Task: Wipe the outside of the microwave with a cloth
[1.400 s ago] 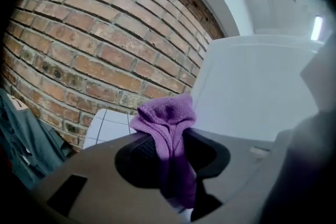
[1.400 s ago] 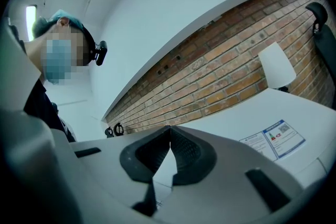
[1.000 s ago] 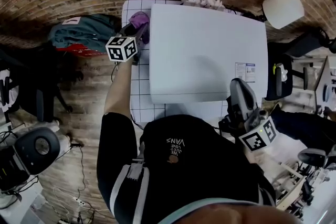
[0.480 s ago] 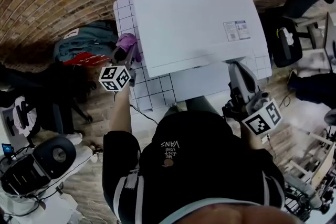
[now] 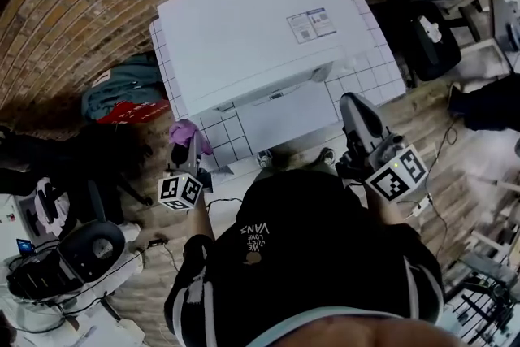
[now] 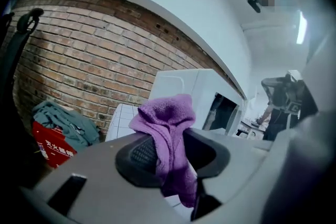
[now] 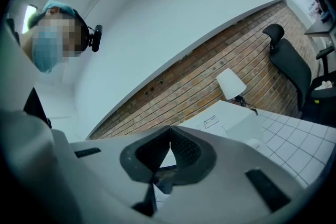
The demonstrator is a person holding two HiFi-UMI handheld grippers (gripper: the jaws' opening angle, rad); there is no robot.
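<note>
Purple cloth pinched in left hand-held gripper | right hand-held gripper closed, empty | microwave ahead, apart | hard rubbing might pull cloth out

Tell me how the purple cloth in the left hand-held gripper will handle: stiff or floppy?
Likely floppy: the purple cloth folds and droops from the shut left hand-held gripper. Probably light and not slippery, given its fuzzy pile.

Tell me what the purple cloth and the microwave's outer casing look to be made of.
Cloth: soft, fuzzy fabric, probably microfibre or terry, going by its nubby pile and limp folds. Microwave: smooth white casing with a low sheen and flat panels. It could be painted metal or plastic; I can't tell which.
</note>
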